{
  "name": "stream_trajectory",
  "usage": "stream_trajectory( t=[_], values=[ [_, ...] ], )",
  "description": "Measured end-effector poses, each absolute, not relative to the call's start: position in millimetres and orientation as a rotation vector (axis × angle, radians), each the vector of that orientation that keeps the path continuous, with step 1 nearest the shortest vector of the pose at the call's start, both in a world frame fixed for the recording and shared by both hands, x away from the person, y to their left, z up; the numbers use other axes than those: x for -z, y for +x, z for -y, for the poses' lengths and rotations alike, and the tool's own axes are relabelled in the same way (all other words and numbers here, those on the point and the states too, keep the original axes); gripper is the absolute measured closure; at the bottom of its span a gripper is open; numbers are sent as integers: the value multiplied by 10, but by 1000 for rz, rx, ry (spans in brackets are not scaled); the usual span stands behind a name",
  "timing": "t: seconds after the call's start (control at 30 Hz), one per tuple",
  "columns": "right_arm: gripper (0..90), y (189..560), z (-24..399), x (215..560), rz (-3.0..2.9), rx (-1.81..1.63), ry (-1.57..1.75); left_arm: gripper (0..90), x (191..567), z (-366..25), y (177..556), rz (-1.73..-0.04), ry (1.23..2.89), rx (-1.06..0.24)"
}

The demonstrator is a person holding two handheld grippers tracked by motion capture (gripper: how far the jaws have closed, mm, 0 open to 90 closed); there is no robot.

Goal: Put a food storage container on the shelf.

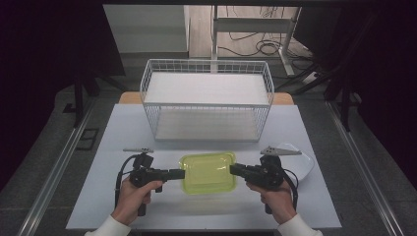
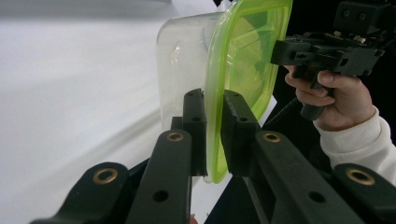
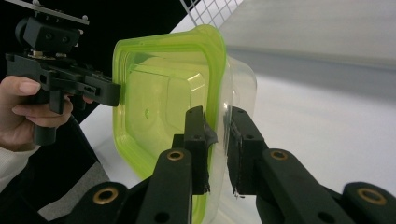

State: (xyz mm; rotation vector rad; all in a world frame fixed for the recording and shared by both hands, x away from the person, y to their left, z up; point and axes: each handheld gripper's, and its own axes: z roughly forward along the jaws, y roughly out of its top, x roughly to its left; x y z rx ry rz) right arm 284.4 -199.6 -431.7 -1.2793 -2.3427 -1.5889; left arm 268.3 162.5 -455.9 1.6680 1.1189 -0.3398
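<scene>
L+R grippers (image 1: 177,173) (image 1: 232,170) clamp lidded box (image 1: 207,172)

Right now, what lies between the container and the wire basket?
In the high view, just bare table lies between the container and the wire basket; both grippers clamp the container's side rims, off that stretch.

A green-lidded container (image 1: 208,172) is being held over the table (image 1: 123,128) by the left gripper (image 1: 178,173) and right gripper (image 1: 235,170) at opposite edges, in front of a white wire basket (image 1: 206,98).
</scene>
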Motion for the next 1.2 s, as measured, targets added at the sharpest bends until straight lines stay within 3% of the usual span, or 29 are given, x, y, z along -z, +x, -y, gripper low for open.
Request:
stream_trajectory(
  t=[1.2],
  values=[
    [783, 3413, 1901, 3506, 2368, 1721, -1250, 809, 3707, -1702, 3290, -1055, 1650, 210]
  ],
)
